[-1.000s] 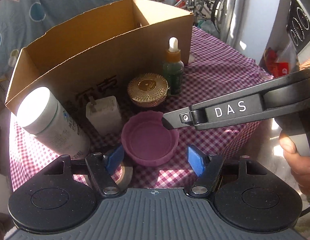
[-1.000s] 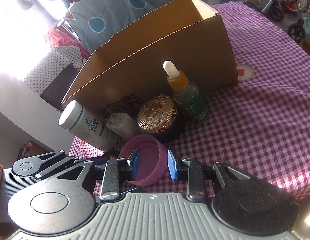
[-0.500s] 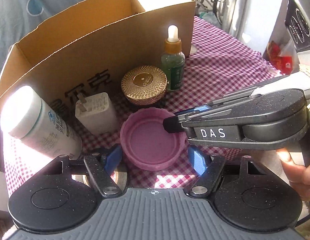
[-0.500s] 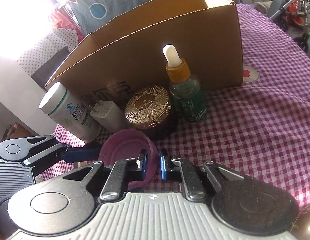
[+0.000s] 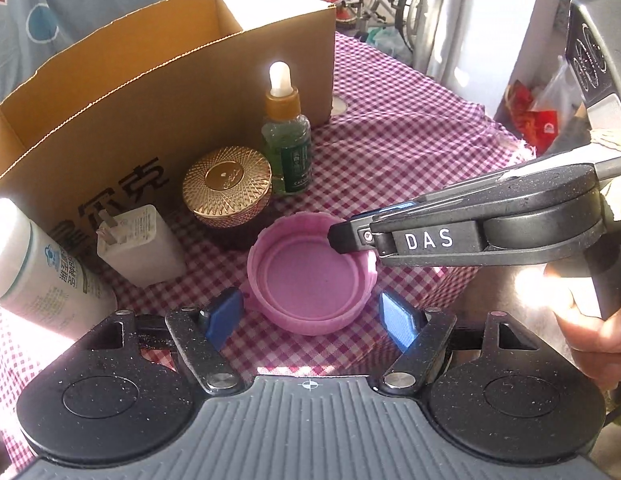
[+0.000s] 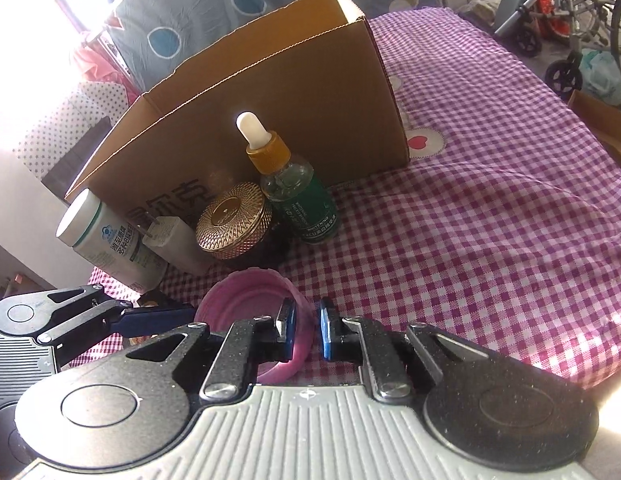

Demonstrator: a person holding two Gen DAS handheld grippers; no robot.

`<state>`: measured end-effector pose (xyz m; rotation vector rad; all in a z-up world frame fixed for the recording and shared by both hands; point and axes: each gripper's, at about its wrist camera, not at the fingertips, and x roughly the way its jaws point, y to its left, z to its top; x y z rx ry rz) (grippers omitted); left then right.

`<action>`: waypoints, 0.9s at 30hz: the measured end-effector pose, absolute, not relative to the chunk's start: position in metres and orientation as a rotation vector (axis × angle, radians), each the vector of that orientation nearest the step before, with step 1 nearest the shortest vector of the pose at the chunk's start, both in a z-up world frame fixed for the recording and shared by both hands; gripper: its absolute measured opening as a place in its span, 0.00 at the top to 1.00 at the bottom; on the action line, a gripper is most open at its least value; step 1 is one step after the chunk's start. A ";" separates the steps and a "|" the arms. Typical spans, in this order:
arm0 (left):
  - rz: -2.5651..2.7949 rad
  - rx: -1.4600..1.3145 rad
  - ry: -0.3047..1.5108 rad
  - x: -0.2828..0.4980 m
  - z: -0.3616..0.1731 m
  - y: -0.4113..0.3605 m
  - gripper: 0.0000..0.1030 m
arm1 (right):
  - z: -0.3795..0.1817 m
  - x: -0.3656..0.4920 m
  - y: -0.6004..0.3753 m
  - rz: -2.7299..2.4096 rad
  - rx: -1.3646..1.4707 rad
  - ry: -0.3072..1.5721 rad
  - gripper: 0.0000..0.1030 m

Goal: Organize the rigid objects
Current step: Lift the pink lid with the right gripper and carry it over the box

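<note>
The right tongs (image 6: 307, 334) reach in from three o'clock in the left wrist view, slanting down toward the counter (image 6: 490, 208), with a hand (image 5: 594, 320) gripping the handle at the far right edge. Their blue pads (image 6: 287, 330) are pressed together on the wall of the pink cap (image 5: 312, 276): one pad sits inside the rim, the other outside, pinching the thin plastic between them. The cap lies open side up on the purple checked cloth, and in the right wrist view its gripped edge looks tilted upward.

The left tongs (image 5: 312, 318) point steeply down from six o'clock, spread to either side of the cap's near edge and opening wider; their pads do not touch it.

Beyond the cap, toward twelve o'clock, a row of things stands in front of the cardboard box (image 5: 150, 92): a white bottle (image 5: 38, 268) at nine o'clock, leaning, a white plug adapter (image 5: 140, 246) beside it, a gold-lidded jar (image 5: 227, 188) at eleven o'clock just behind the cap, and a green dropper bottle (image 5: 286, 136) upright at twelve o'clock. The box is open at the top; its inside is not visible. Bicycles and a wheelchair (image 6: 558, 12) crowd the background at one o'clock.
</note>
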<state>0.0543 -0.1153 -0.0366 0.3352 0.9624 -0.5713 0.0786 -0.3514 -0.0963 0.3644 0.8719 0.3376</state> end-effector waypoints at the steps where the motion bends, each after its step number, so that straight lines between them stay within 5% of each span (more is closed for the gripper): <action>1: -0.567 0.337 0.970 0.056 -0.038 -0.116 0.27 | -0.096 0.079 -0.350 0.338 0.361 0.869 0.87; 19: -0.505 0.349 0.967 0.065 -0.048 -0.127 0.22 | -0.104 0.079 -0.343 0.370 0.386 0.842 0.85; 27: -0.487 0.327 0.935 0.065 -0.043 -0.128 0.29 | -0.102 0.072 -0.338 0.380 0.396 0.846 0.84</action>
